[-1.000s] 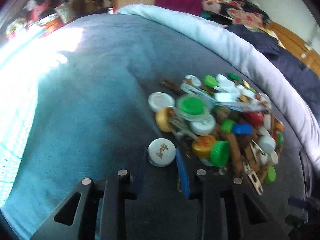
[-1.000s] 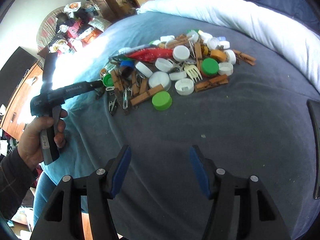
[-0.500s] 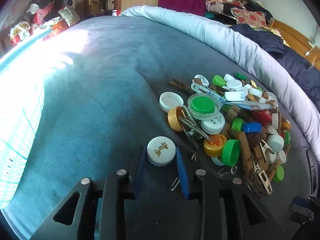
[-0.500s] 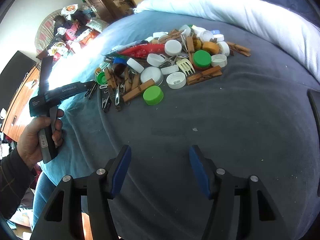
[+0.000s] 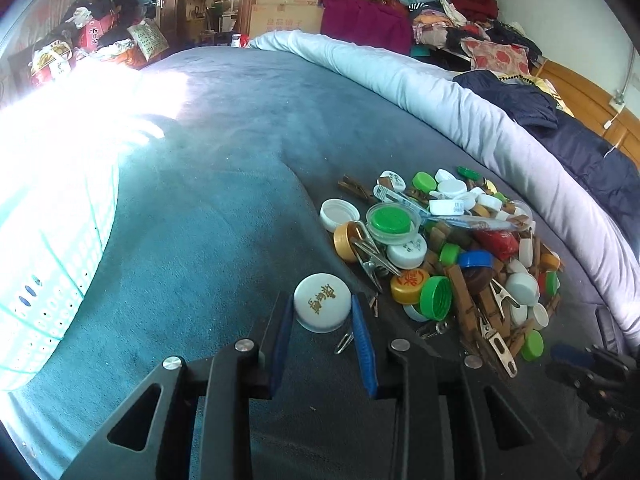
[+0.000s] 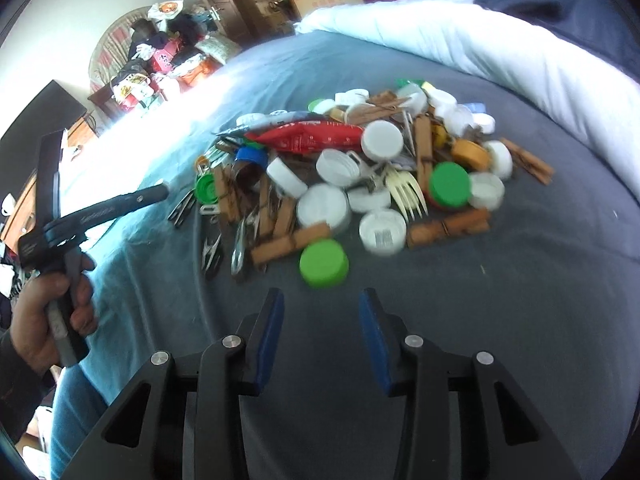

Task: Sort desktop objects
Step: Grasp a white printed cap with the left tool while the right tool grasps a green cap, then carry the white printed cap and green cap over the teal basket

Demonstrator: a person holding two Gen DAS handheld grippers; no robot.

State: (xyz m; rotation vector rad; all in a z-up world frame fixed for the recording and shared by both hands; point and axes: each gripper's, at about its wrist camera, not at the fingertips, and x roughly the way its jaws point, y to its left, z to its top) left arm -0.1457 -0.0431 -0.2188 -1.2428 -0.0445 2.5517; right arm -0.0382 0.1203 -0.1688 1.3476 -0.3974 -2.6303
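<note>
A pile of bottle caps, wooden clothespins and metal clips (image 5: 444, 248) lies on a dark blue blanket; it also shows in the right wrist view (image 6: 360, 176). In the left wrist view a white cap with gold writing (image 5: 322, 302) sits apart from the pile, between the fingertips of my left gripper (image 5: 322, 312). The jaws stand close on both sides of it; contact is unclear. My right gripper (image 6: 320, 304) is open and empty, just short of a green cap (image 6: 324, 263) at the pile's near edge. A red packet (image 6: 316, 138) and a plastic fork (image 6: 406, 192) lie in the pile.
A small paper clip (image 5: 344, 344) lies by the left gripper's right finger. A rolled white duvet (image 5: 440, 92) borders the blanket behind the pile. The left hand and its gripper handle (image 6: 60, 232) show in the right wrist view. Bright sunlight washes out the blanket's left side (image 5: 60, 160).
My left gripper has moved forward and narrowed, so the white gold-lettered cap now sits between its fingertips. My right gripper has moved closer to the pile, toward the green cap.
</note>
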